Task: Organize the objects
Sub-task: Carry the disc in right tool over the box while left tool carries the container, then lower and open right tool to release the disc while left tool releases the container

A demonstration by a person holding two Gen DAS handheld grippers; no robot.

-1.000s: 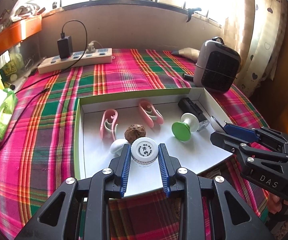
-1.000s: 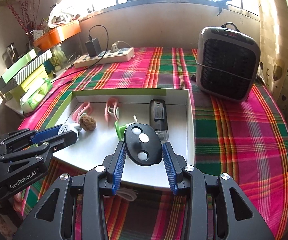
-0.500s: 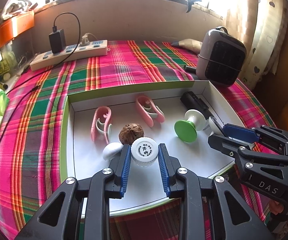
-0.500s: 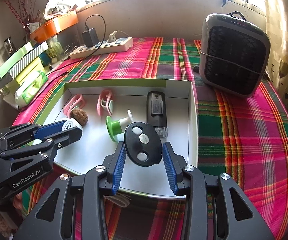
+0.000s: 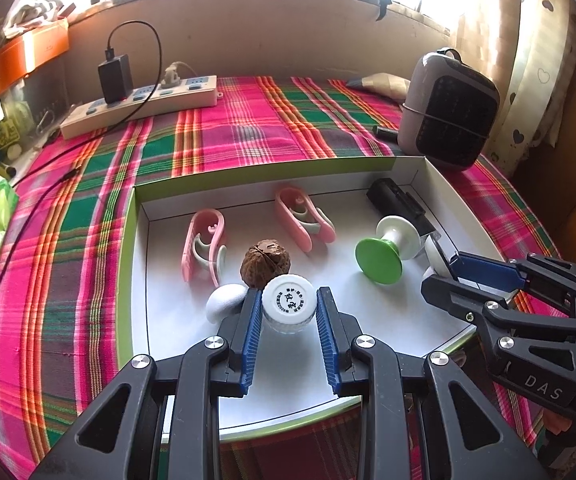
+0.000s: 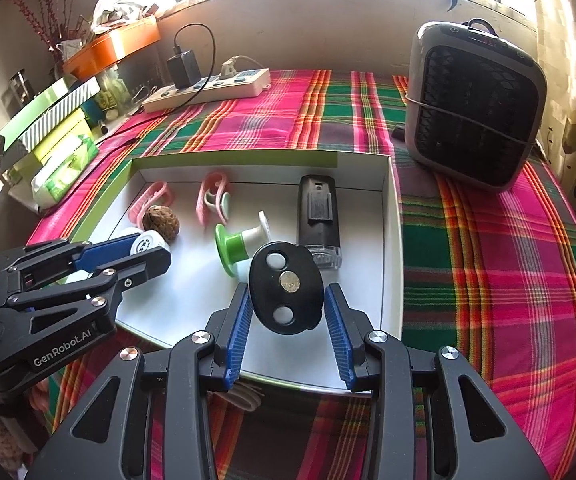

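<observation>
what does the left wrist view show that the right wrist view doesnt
Only the left wrist view shows the white pebble beside the left claw and the small jar's printed cap head-on. Only the right wrist view shows the black key fob's buttons, the right claw around it, and the stacked boxes. Both show the white tray, walnut, green spool and heater.
</observation>
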